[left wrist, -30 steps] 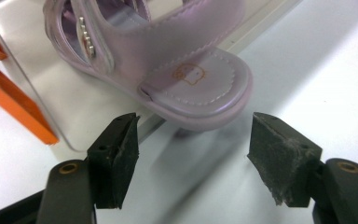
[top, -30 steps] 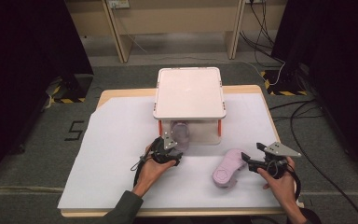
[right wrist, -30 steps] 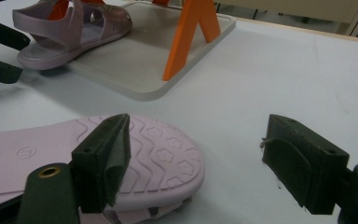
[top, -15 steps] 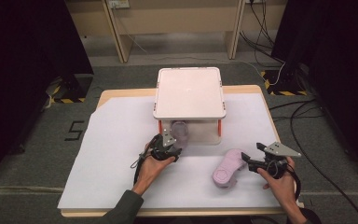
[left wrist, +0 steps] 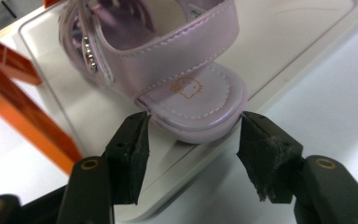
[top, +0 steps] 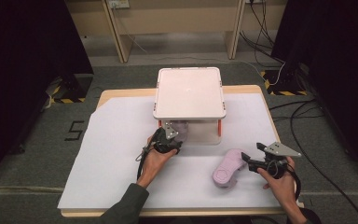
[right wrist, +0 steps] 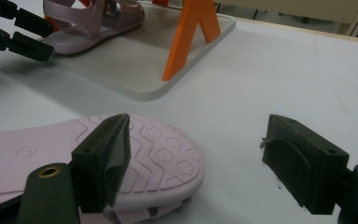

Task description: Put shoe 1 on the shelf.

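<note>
While the scene is taken from the high view, a small two-tier rack (top: 189,92) with orange legs is seen standing on the white sheet (top: 112,154) that covers the table. One lilac sandal (top: 181,128) is tucked onto the lower shelf, with the left gripper (top: 172,140) held right at its toe. A second sandal (top: 227,168) lies sole-up on the sheet, just ahead of the right gripper (top: 251,161). A black "5" (top: 74,130) is marked on the floor beside the table.

From the left gripper view, the first sandal (left wrist: 168,60) is seen resting on the shelf's pale tray (left wrist: 303,42), its rounded toe overhanging the rim and set between the jaws. The left gripper (left wrist: 193,140) has just been closing on that toe. The pads stand at either edge of the sole, whether pressing or merely flanking cannot be told (the fit looks snug). The toe is probably taken because it is the only part reachable under the upper shelf. A small cartoon cat face is printed on the insole; no wording can be read.

From the right gripper view, the right gripper (right wrist: 200,158) is spread wide and holds nothing. The overturned sandal (right wrist: 88,158) lies against its left-hand jaw, flower and wave treads upward (presumably waiting its turn). The rack's orange leg (right wrist: 186,32) rises beyond.
</note>
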`<control>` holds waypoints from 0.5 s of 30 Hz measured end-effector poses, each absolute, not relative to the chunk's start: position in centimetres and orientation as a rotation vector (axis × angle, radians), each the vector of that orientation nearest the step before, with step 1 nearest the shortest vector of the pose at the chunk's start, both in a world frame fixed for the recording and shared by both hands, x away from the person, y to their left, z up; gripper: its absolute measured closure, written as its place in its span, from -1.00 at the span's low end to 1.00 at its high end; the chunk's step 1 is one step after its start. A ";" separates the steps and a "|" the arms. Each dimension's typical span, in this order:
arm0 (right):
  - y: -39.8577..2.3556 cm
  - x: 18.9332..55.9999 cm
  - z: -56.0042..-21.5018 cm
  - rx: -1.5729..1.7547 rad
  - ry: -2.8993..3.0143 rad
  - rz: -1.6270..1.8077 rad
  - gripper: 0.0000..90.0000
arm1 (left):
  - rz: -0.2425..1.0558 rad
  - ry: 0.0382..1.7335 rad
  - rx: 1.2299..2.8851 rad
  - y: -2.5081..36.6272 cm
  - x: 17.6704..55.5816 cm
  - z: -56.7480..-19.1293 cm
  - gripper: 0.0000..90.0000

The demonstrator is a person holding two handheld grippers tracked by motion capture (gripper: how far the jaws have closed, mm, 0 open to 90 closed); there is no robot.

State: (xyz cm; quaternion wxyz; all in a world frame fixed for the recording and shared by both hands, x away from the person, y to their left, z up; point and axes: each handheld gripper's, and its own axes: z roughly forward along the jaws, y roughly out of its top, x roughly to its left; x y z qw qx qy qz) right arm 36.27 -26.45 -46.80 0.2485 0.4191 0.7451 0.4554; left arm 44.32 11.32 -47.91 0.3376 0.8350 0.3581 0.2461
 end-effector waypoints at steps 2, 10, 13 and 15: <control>-26.4 36.3 -46.8 1.142 2.031 1.242 -0.47 | 0.652 0.950 2.173 11.6 44.5 -47.9 -0.06; -26.4 36.3 -46.8 1.145 2.030 1.242 -0.47 | 0.606 1.008 2.114 12.6 44.3 -48.0 -0.06; -26.4 36.3 -46.8 1.139 2.029 1.243 -0.47 | 0.617 1.000 2.130 12.7 43.9 -48.0 -0.10; -26.5 36.3 -46.8 1.143 2.028 1.241 -0.47 | 0.617 0.992 2.133 12.7 43.5 -48.0 -0.13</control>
